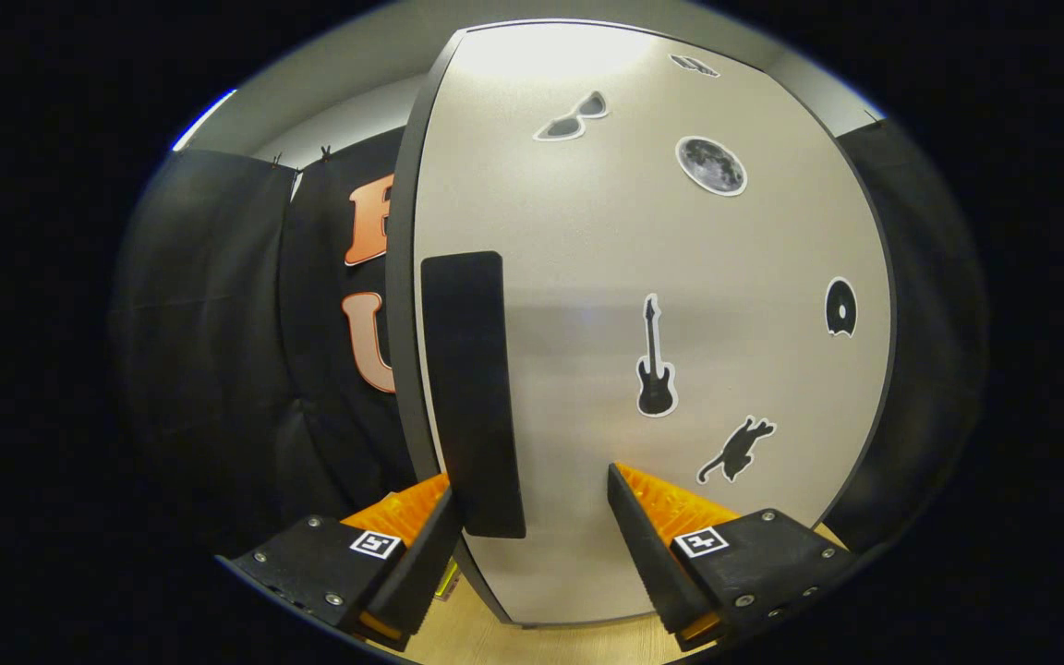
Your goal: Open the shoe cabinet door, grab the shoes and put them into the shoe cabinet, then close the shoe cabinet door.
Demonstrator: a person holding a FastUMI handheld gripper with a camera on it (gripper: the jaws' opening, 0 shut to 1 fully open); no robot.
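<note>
Door (587,277): pale grey cabinet door with a dark edge band, close in front of the tongs, standing upright.
Handle (472,392): black flat vertical bar near the door's left edge; its lower end sits just inside the left finger.
Door edge: the left edge is in view as a dark curved strip; whether the door is fully shut or slightly ajar cannot be told.
Stickers: sunglasses (572,118) and moon (711,166) high on the door; guitar (655,360) at mid-height; cat (737,450) below and right of the guitar; a round dark sticker (840,308) near the right edge; one more at the top, too small to make out.
Tongs (532,489): wide apart, holding nothing; the handle's lower end and a strip of door lie between the fingers.
Left finger (412,545): at the door's left edge, beside the handle; contact cannot be confirmed.
Right finger (652,536): in front of the door panel, below the guitar and left of the cat.
Floor (495,637): light wood surface under the door's lower edge, between the fingers.
Wall (218,369): black cloth to the left of the door, and again past its right edge.
</note>
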